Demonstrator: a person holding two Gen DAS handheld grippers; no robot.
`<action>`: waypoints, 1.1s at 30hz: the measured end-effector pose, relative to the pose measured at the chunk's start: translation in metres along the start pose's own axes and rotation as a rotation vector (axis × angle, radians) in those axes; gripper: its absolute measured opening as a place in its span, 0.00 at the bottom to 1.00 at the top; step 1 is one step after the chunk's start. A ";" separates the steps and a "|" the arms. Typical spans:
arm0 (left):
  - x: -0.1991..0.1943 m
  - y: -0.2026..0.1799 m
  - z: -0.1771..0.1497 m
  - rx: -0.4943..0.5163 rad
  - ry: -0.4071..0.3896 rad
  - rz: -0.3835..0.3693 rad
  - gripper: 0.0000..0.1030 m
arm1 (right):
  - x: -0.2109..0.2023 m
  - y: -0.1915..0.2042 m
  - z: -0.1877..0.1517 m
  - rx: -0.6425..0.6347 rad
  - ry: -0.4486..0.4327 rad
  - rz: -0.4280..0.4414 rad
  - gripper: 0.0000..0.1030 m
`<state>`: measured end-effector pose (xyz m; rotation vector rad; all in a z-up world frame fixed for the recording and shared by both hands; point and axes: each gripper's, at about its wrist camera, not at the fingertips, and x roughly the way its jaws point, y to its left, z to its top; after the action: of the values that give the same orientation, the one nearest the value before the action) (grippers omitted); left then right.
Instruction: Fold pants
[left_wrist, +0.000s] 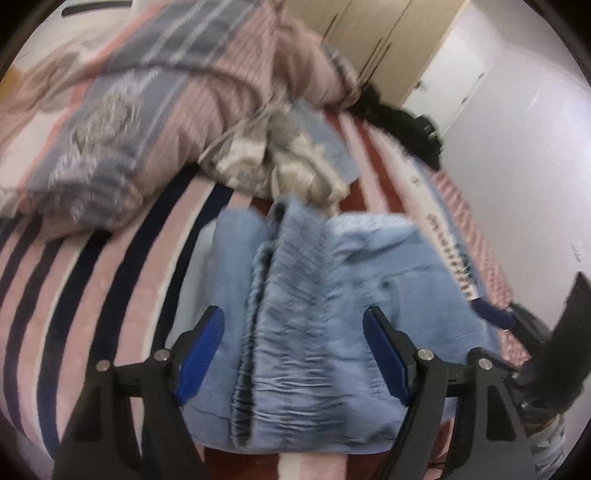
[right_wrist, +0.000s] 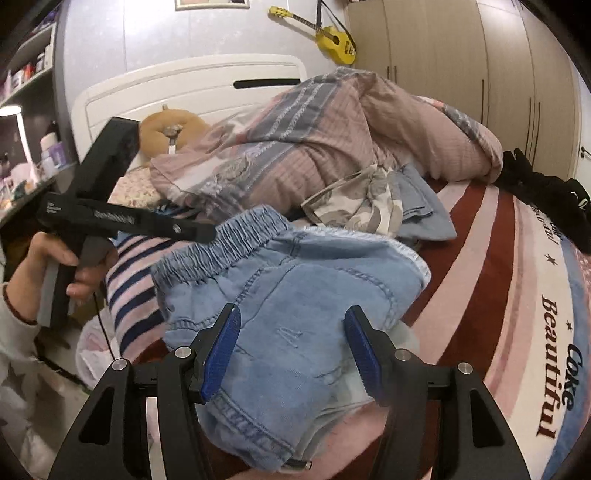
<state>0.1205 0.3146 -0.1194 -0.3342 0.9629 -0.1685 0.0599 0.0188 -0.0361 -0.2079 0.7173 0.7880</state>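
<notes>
Light blue denim pants (right_wrist: 295, 295) with an elastic waistband (right_wrist: 225, 240) lie folded in a bundle on the striped bed cover. In the left wrist view the pants (left_wrist: 306, 325) lie under my left gripper (left_wrist: 295, 325), whose blue pads are wide open on either side of the gathered waistband (left_wrist: 258, 332). My right gripper (right_wrist: 291, 325) is open too, its pads straddling the denim near the bundle's front edge. The left gripper's body (right_wrist: 122, 218) shows at the left of the right wrist view, held in a hand, its tip at the waistband.
A pink and grey striped duvet (right_wrist: 332, 140) is heaped behind the pants. A patterned grey cloth (right_wrist: 354, 203) and a blue cloth (right_wrist: 421, 206) lie beyond them. Black clothing (right_wrist: 546, 192) sits at the right. Wardrobes (right_wrist: 461, 66) and a headboard (right_wrist: 184, 85) stand behind the bed.
</notes>
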 end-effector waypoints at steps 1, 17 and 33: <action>0.004 0.002 -0.002 -0.007 0.011 0.020 0.72 | 0.005 -0.001 -0.002 -0.001 0.011 -0.004 0.55; 0.001 -0.005 -0.020 -0.007 -0.044 0.090 0.73 | 0.002 -0.028 -0.021 0.117 0.008 0.040 0.57; -0.078 -0.145 -0.064 0.206 -0.353 0.148 0.86 | -0.113 -0.077 -0.067 0.173 -0.080 -0.208 0.71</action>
<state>0.0249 0.1880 -0.0409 -0.0971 0.6114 -0.0690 0.0253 -0.1283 -0.0188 -0.0918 0.6726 0.5298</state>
